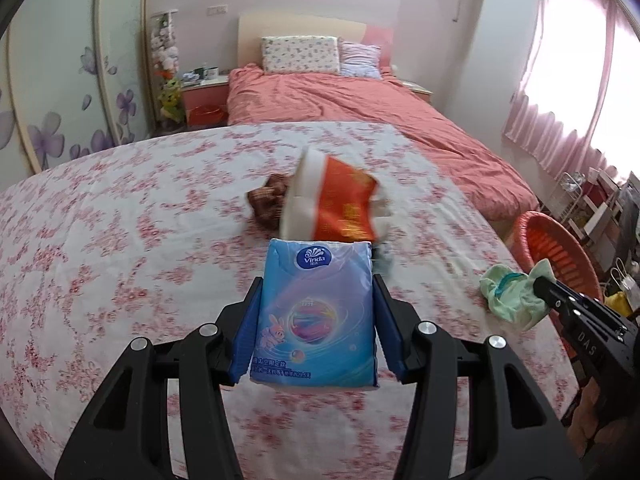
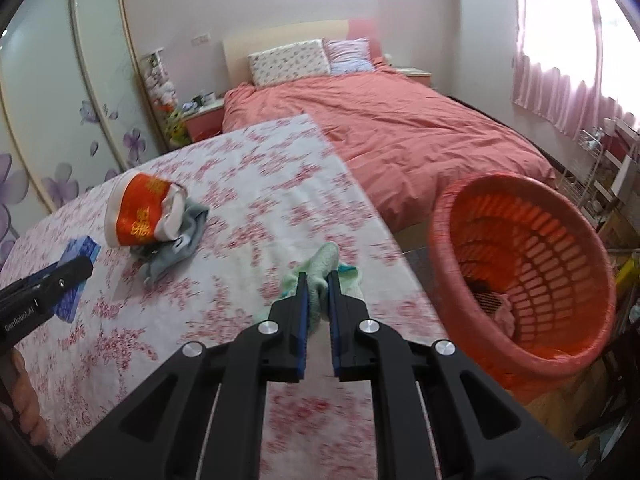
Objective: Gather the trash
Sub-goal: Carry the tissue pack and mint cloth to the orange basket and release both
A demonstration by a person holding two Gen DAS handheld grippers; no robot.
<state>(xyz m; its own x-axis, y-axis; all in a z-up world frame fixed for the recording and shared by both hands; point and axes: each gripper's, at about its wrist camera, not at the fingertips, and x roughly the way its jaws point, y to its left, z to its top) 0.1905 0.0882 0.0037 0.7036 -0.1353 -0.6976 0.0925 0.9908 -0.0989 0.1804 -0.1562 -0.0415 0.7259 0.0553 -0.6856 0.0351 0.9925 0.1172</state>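
Observation:
My left gripper (image 1: 316, 280) is shut on a blue Vinda tissue pack (image 1: 316, 316), held above the floral tablecloth (image 1: 120, 240); the pack also shows in the right wrist view (image 2: 76, 276). My right gripper (image 2: 318, 276) is shut on a light green cloth (image 2: 320, 272), which also shows in the left wrist view (image 1: 512, 292), near the table's right edge. A crushed red-and-white paper cup (image 1: 332, 204) lies tipped over mid-table, also seen in the right wrist view (image 2: 140, 212). A grey cloth (image 2: 176, 244) lies against it. A brown crumpled item (image 1: 268, 200) lies behind the cup.
An orange plastic basket (image 2: 528, 280) stands off the table's right edge with some items inside; it also shows in the left wrist view (image 1: 560, 248). A bed with a coral cover (image 2: 392, 128) lies behind the table. Shelves (image 2: 608, 176) stand at the right.

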